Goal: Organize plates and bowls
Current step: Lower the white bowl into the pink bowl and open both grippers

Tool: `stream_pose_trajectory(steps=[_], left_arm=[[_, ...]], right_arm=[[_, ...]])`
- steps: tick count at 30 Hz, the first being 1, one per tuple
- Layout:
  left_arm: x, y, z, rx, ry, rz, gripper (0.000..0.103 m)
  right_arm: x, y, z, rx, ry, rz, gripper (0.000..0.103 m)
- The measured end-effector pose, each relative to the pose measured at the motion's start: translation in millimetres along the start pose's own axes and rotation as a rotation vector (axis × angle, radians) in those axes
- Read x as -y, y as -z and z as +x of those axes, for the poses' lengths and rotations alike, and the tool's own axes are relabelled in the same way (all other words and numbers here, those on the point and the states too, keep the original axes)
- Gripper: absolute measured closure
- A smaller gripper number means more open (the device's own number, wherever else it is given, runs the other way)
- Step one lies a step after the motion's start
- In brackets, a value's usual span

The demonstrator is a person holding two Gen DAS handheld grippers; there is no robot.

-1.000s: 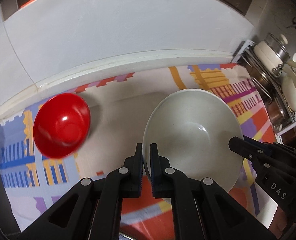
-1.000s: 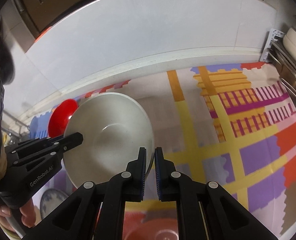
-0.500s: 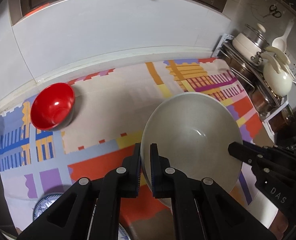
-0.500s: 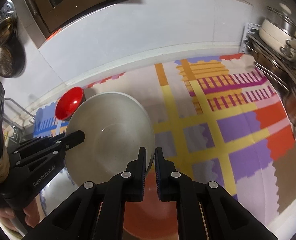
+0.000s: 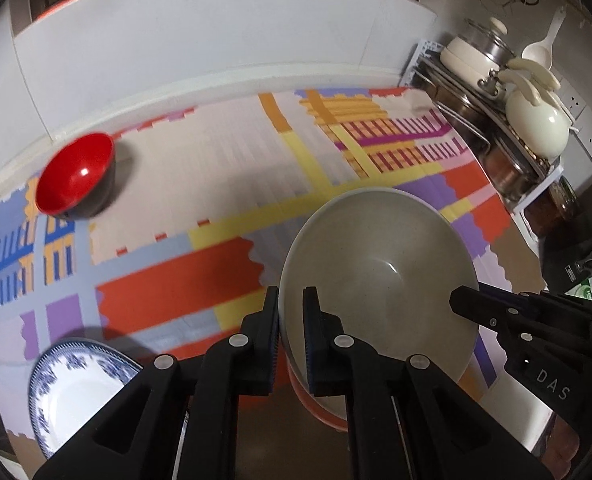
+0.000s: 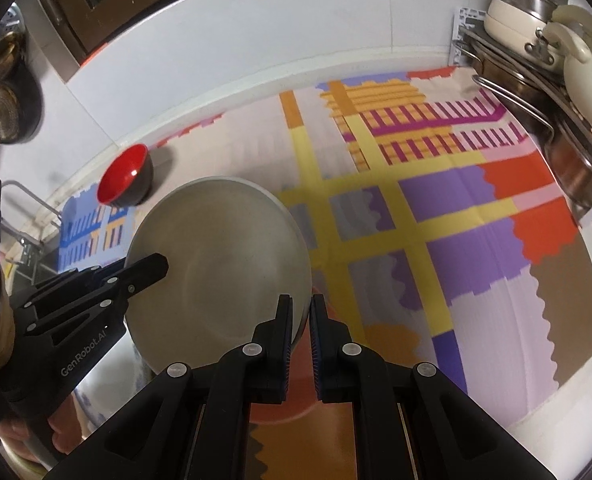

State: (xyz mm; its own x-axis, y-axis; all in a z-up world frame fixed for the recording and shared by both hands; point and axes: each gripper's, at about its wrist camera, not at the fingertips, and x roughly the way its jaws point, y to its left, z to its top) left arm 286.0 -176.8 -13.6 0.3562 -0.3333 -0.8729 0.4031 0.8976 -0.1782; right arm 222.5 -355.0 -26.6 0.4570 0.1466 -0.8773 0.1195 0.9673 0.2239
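Here the large grey bowl (image 5: 376,280) hangs tilted above the patterned mat (image 5: 224,184), pinched at opposite points of its rim by both tools: the left gripper (image 5: 291,340) has its jaws pressed onto the near-left rim at lower centre of its own view, and the right gripper (image 6: 301,344) clamps the rim's lower right edge in the right wrist view. Just beneath the bowl, at the bottom of both frames, an orange dish (image 6: 292,396) peeks out; whether the bowl touches it cannot be told. The main risk, as I judge it, is the thin rim slipping from one pair of pads if the two hands drift apart or twist unevenly, which would tip the bowl onto the orange dish or the blue-and-white plate (image 5: 80,392) at the lower left of the left view. A hard drop could also chip either piece. Open room lies across the centre and right of the mat; the red bowl (image 5: 76,176) sits well apart at the upper left near the wall's base, while the rack of pots (image 5: 508,120) crowds the upper right edge, so swinging rightward leaves the least margin.
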Motion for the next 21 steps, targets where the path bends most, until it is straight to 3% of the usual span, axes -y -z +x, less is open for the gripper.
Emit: stream_pose_trajectory(steps=[21], left_arm=[[8.7,32.4,28.6,-0.106,0.004,-0.014,0.090]], right_arm=[[18.1,33.5,24.1,-0.104,0.013,-0.003,0.093]])
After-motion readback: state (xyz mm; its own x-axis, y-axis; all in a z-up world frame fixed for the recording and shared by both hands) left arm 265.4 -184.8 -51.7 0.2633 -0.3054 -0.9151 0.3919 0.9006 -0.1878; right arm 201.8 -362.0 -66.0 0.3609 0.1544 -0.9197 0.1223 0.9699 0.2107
